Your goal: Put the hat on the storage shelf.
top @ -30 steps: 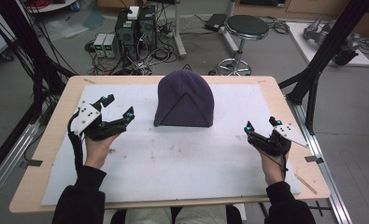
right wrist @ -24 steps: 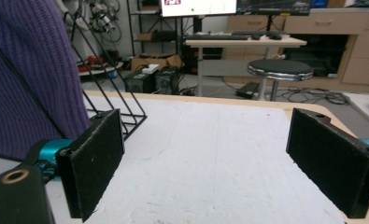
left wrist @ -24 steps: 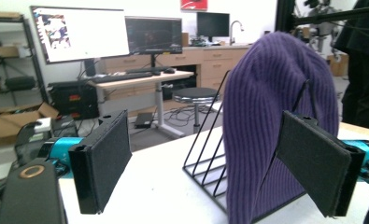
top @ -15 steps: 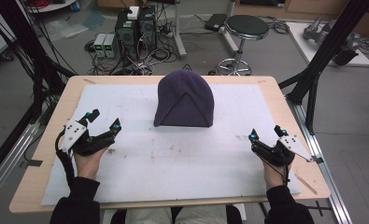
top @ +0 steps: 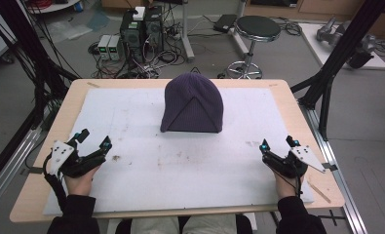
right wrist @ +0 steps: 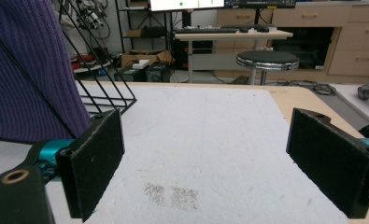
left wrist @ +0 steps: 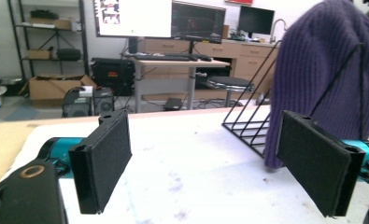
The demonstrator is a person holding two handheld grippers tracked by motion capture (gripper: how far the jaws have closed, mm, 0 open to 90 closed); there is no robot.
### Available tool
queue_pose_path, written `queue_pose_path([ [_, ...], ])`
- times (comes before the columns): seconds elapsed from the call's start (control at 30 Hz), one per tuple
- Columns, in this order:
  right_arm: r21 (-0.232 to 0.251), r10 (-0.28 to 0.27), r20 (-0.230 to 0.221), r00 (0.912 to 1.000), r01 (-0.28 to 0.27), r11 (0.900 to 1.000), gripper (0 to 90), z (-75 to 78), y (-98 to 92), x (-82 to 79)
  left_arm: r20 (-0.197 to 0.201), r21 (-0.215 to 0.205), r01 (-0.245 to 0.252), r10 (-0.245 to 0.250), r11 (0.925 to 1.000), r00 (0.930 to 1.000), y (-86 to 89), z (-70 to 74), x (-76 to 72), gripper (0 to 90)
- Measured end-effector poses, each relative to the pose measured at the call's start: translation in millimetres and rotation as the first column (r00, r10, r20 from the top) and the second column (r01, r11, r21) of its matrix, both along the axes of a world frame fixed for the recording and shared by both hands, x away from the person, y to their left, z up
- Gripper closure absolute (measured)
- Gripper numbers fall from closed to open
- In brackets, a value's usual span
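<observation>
Both grippers, left [top: 93, 145] and right [top: 277, 145], rest spread and empty near the table's front. Purple knitted beanie [top: 192, 103] sits over a black wire rack [left wrist: 253, 125] at the far middle; it looks soft and light, so pinch its lower hem.

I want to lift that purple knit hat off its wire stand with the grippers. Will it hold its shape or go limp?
Likely limp: the purple knit hat is soft ribbed knit, draped over a thin black wire stand that gives it its dome. Probably light, and the knit should grip well. It may drag or tip the stand, which looks slight and sits loose on the white mat.
</observation>
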State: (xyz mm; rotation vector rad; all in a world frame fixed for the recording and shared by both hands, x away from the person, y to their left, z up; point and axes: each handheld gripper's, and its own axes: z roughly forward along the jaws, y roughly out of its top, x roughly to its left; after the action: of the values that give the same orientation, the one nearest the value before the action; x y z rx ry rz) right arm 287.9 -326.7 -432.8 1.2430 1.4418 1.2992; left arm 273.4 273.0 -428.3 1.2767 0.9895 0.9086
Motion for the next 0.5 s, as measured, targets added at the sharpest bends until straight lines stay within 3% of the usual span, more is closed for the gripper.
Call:
queue_pose_path([
  [0.13,-0.013,0.001,-0.006,1.0000,-0.001,1.000,10.6,-2.6,1.5,0.0,-0.001,0.005,-0.016,0.016,0.9999,0.9999,4.1,-4.0,-4.6,18.3],
  [0.37,-0.036,0.013,0.000,0.9999,-0.013,0.999,10.5,-5.0,5.5,1.8,-0.014,-0.034,-0.034,0.034,0.9988,0.9993,9.8,-10.8,-10.7,18.2],
  [0.5,-0.035,0.027,-0.014,0.9995,-0.027,0.999,10.6,-7.5,6.0,5.4,-0.015,-0.032,-0.040,0.040,0.9987,0.9991,12.1,-11.9,-11.8,18.2],
])
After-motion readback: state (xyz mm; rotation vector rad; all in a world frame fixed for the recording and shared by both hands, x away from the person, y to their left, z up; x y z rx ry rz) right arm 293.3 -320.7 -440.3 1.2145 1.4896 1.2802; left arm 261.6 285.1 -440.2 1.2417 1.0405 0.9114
